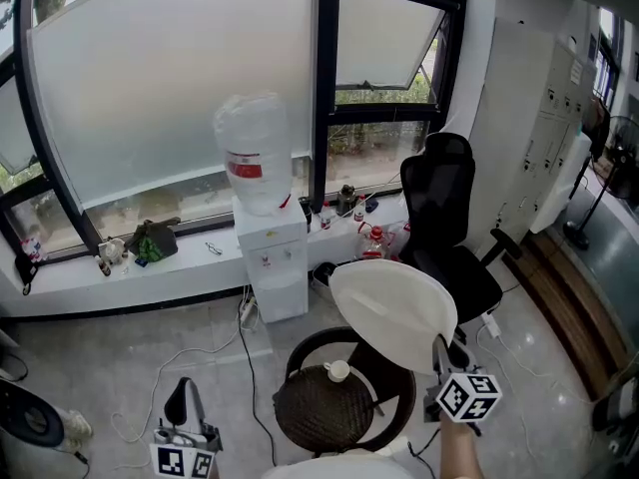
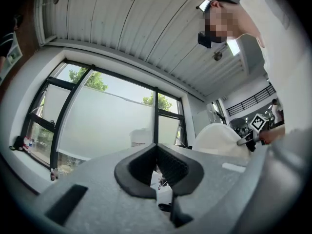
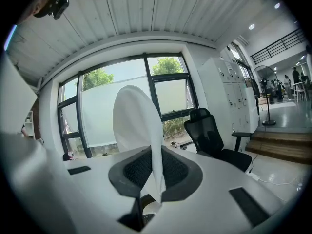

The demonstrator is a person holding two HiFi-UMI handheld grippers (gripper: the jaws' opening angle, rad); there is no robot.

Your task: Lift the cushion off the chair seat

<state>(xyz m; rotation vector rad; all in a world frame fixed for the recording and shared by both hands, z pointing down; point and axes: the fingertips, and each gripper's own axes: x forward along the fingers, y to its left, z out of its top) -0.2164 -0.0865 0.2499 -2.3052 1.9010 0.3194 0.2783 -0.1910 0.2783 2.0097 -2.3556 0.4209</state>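
The lift looks all but done. Your right gripper [image 3: 155,179] has its jaws clenched on the edge of the white, round, flat fabric cushion [image 1: 392,312]. The cushion hangs tilted, clear above the dark round woven chair seat [image 1: 319,412]. Next, carry it aside, gripping firmly. Your left gripper [image 2: 157,172] has its jaws closed on nothing.

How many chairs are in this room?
2. A black office chair stands by the window at the right. A round dark wicker chair sits nearer, just below the white cushion held over it. Others may be out of view.
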